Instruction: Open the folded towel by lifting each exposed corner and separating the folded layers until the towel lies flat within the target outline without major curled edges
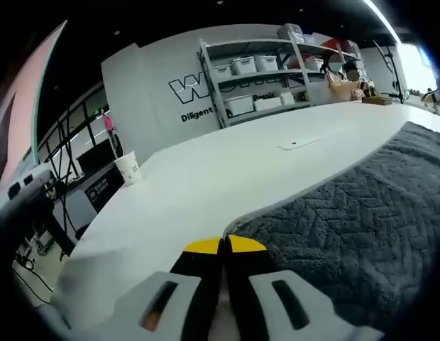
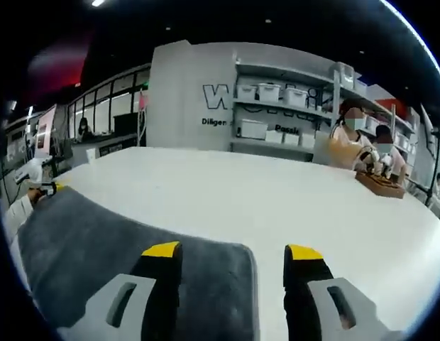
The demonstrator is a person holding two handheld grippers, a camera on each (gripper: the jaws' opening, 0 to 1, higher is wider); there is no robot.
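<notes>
A dark grey towel (image 1: 362, 213) with a woven pattern lies flat on the white table (image 1: 206, 177). My left gripper (image 1: 223, 245) is shut, its yellow tips pressed together right at the towel's near corner; no cloth shows between them. In the right gripper view the towel (image 2: 135, 241) stretches to the left, and my right gripper (image 2: 233, 251) stands open low over its rounded corner, left jaw above the cloth, right jaw above bare table (image 2: 291, 199). The left gripper (image 2: 37, 190) shows at the towel's far left corner.
A paper cup (image 1: 129, 169) stands near the table's far left edge, and a small flat white item (image 1: 299, 143) lies mid-table. Shelving with bins (image 1: 255, 78) lines the back wall. People (image 2: 351, 142) sit at the far side by a wooden box (image 2: 380, 183).
</notes>
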